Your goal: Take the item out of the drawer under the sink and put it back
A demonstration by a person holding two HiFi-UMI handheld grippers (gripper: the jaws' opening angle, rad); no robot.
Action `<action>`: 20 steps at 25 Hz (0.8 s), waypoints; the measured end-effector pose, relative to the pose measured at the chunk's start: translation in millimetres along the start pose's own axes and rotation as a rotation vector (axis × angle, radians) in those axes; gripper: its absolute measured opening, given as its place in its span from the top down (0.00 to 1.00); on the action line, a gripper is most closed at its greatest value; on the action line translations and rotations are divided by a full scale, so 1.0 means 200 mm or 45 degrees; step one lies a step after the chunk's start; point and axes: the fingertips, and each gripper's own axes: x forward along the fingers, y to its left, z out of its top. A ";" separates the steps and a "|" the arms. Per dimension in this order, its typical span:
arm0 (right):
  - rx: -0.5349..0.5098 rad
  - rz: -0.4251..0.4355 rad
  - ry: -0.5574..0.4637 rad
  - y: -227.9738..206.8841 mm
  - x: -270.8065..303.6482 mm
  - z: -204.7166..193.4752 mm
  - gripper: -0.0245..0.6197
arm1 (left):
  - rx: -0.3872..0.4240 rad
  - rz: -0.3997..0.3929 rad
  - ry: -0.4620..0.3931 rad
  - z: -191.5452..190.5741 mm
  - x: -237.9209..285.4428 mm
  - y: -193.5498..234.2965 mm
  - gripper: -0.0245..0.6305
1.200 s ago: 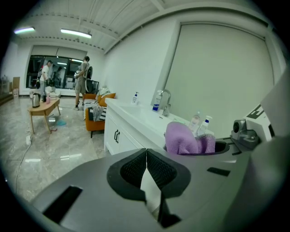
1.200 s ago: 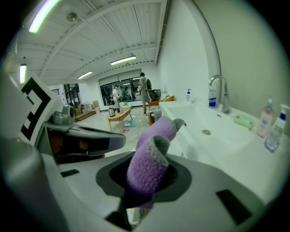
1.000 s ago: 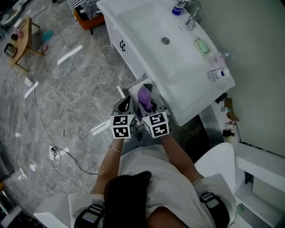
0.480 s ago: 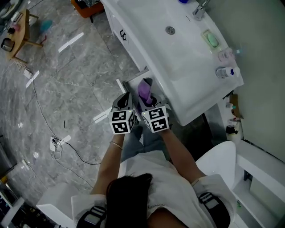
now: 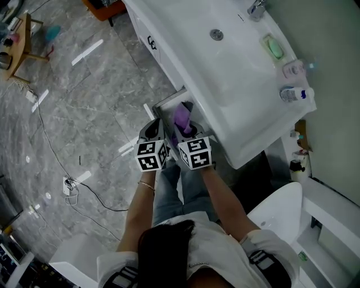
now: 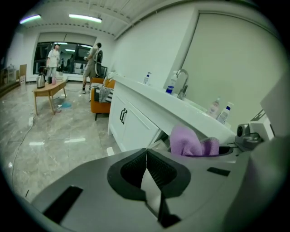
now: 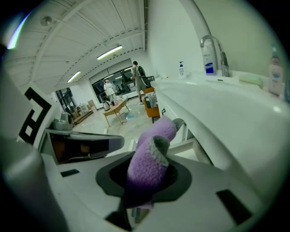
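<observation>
R gripper [image 5: 187, 133] is clamped on the purple cloth [image 5: 181, 116]: in the right gripper view the fuzzy roll fills the gap btw its jaws and sticks up & fwd past them, w/ a grey edge at the fold. L gripper [image 5: 154, 130] sits just beside it on the floor side, jaws closed tip to tip, nothing btw them. Both point down twd the open drawer [image 5: 166, 103] under the white sink [image 5: 225, 73]. From the head view the cloth is over the drawer's opening; can't tell if it touches the drawer. On the counter: faucet [image 5: 256, 8] at the far end, green soap [image 5: 274, 48], bottles [image 5: 293, 93] nearer the person. Grey marble floor [image 5: 84, 112] to the left
</observation>
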 end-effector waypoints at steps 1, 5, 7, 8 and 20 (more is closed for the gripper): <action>-0.003 -0.005 0.010 -0.01 0.03 -0.02 0.80 | 0.000 -0.005 -0.002 0.00 0.02 0.00 0.96; 0.006 -0.024 0.043 -0.08 0.15 -0.11 0.80 | 0.027 -0.026 0.001 -0.05 0.11 0.01 0.96; 0.051 -0.032 0.056 -0.11 0.20 -0.17 0.80 | 0.040 -0.021 0.015 -0.09 0.14 0.02 0.96; 0.071 -0.040 0.056 -0.13 0.22 -0.18 0.80 | 0.035 -0.022 0.019 -0.11 0.15 0.02 0.96; 0.122 -0.095 0.187 -0.24 0.47 -0.41 0.80 | 0.029 -0.040 0.008 -0.15 0.29 0.04 0.96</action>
